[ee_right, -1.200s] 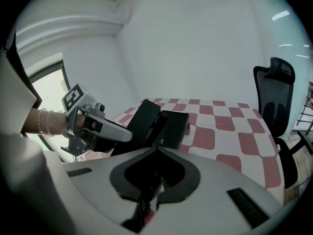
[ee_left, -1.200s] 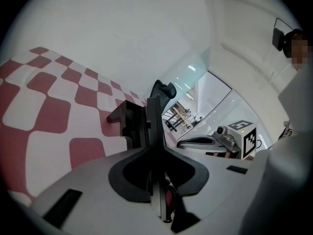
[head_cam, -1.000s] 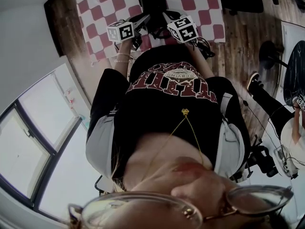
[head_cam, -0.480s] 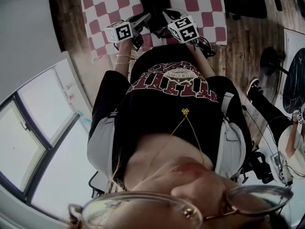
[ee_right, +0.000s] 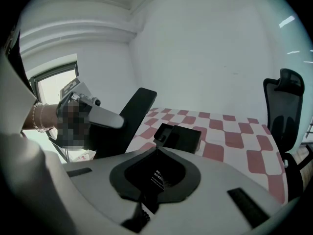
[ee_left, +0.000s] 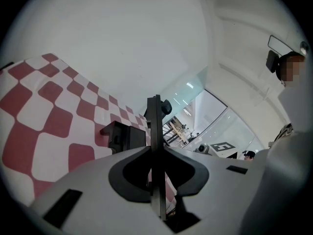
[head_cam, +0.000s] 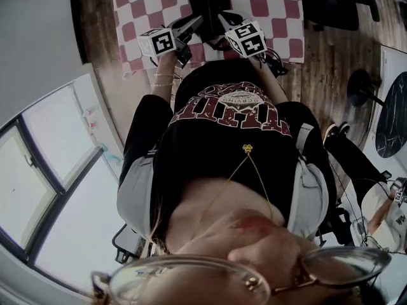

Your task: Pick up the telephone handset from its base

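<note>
While the left gripper is clamping the slim black telephone handset edge-on between its jaws, that slab's long axis is pointing up and away, apart from the black box-shaped base sitting just beyond on the red-and-white checked cloth. Right gripper is waiting alongside, jaws pinched together, empty. So the left is doing the lifting, I'd say.
</note>
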`<action>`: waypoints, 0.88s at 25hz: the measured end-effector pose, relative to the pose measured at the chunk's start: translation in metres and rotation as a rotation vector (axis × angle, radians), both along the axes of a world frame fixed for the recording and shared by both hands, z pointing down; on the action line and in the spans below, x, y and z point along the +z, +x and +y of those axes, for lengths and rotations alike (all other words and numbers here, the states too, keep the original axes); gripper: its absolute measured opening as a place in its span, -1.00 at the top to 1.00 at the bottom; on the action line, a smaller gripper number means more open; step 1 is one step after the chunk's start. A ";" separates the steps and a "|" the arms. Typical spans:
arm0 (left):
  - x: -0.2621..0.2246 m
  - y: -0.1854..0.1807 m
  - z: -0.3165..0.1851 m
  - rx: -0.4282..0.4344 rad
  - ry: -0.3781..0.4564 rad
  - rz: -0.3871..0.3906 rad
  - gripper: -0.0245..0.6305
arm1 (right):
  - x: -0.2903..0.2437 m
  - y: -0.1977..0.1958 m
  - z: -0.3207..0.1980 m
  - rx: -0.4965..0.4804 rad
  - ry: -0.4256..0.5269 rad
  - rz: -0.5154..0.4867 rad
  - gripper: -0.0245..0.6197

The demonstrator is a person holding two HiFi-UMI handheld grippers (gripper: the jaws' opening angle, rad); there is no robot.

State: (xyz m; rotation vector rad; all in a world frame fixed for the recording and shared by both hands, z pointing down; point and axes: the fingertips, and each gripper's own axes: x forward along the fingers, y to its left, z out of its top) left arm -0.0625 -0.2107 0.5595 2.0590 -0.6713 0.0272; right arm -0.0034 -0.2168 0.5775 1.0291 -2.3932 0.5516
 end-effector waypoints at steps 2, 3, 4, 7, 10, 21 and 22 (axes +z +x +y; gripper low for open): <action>-0.004 0.000 0.000 0.009 0.012 -0.013 0.68 | -0.003 0.000 -0.001 0.002 0.011 -0.005 0.86; -0.006 0.000 0.001 0.015 0.019 -0.023 0.68 | -0.004 0.001 -0.002 0.004 0.016 -0.007 0.86; -0.007 0.001 0.001 0.020 0.025 -0.030 0.68 | -0.005 0.001 -0.002 0.007 0.021 -0.008 0.86; -0.013 0.000 0.002 0.026 0.037 -0.036 0.68 | -0.008 0.001 -0.003 0.012 0.031 -0.013 0.86; -0.020 0.000 0.001 0.017 0.040 -0.014 0.68 | -0.008 0.000 -0.004 0.013 0.033 -0.015 0.86; -0.050 -0.005 -0.002 0.009 0.082 0.004 0.68 | -0.013 -0.003 -0.004 0.003 0.036 -0.034 0.86; -0.052 -0.006 -0.003 0.007 0.086 0.003 0.68 | -0.014 -0.003 -0.004 0.000 0.038 -0.033 0.86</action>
